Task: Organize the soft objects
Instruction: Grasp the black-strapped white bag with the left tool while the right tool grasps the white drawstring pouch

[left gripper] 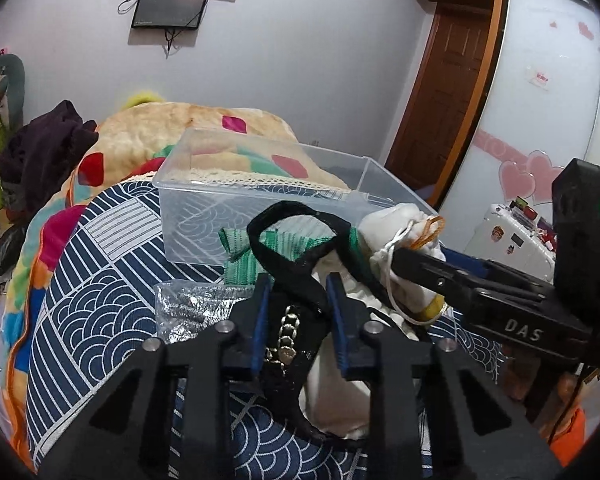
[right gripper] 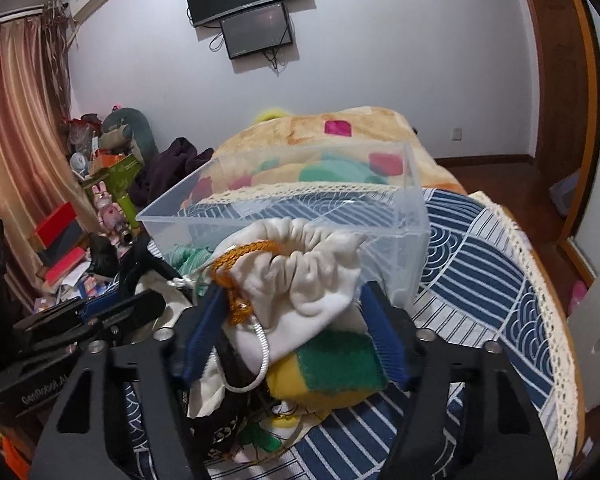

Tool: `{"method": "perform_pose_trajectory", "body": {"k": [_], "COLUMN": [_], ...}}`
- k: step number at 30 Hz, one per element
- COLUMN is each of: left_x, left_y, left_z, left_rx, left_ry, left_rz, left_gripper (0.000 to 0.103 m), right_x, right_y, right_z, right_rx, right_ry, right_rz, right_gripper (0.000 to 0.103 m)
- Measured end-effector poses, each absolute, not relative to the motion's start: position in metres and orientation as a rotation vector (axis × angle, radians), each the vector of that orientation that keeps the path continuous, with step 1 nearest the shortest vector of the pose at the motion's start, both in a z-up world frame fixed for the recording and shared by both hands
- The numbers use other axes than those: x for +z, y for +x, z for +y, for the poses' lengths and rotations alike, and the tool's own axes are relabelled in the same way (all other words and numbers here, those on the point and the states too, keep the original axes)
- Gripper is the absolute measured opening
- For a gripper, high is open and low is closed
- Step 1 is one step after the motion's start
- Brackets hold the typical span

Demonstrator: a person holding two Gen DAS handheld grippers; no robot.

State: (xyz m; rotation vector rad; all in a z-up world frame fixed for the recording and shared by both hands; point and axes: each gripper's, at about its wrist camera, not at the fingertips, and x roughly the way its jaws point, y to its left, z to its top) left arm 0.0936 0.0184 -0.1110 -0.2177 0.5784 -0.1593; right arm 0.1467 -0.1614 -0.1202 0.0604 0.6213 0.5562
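Left tongs (left gripper: 298, 300) part-open; right tongs (right gripper: 292, 320) clamped, both pointing forward.

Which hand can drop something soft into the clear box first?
Probably the right. The right hand-held gripper already holds the white drawstring pouch just before the clear box. The left hand-held gripper sits farther back, around a black strap.

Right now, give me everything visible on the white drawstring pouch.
The white drawstring pouch is soft, off-white cloth, its mouth gathered into tight pleats by a white cord that loops down below it. An orange braided cord lies against its neck. It sits between the blue pads of the right hand-held gripper, which look closed on it, above a yellow-and-green sponge and just in front of the empty clear plastic bin.
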Motion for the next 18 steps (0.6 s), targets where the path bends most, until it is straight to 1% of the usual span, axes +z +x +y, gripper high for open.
{"method": "perform_pose_trajectory", "body": {"k": [2, 3, 5, 6, 8, 11, 18], "left_x": [-0.109, -0.108, -0.105, -0.102, -0.096, -0.087, -0.059], "left_y": [0.093, 0.091, 0.087, 0.085, 0.078, 0.069, 0.057], "left_z": [0.017, 0.016, 0.014, 0.013, 0.01, 0.007, 0.01], "left_rx": [-0.154, -0.15, -0.148, -0.144, -0.137, -0.128, -0.096], "left_ry": [-0.206, -0.199, -0.191, -0.186, -0.174, -0.159, -0.138], "left_rz": [0.574, 0.57, 0.559, 0.552, 0.529, 0.495, 0.422], "left_gripper": [0.022, 0.021, 0.02, 0.019, 0.018, 0.018, 0.017], "right_x": [-0.121, -0.121, -0.122, -0.123, -0.122, -0.116, -0.093], "right_y": [0.147, 0.146, 0.147, 0.147, 0.145, 0.141, 0.129], "right_z": [-0.162, -0.163, -0.164, -0.165, -0.169, -0.176, -0.176], "right_rx": [0.564, 0.566, 0.575, 0.582, 0.586, 0.571, 0.572], "right_ry": [0.06, 0.06, 0.067, 0.075, 0.091, 0.094, 0.084], "right_rz": [0.621, 0.621, 0.629, 0.631, 0.627, 0.6, 0.516], "right_gripper": [0.05, 0.047, 0.036, 0.033, 0.025, 0.02, 0.019]}}
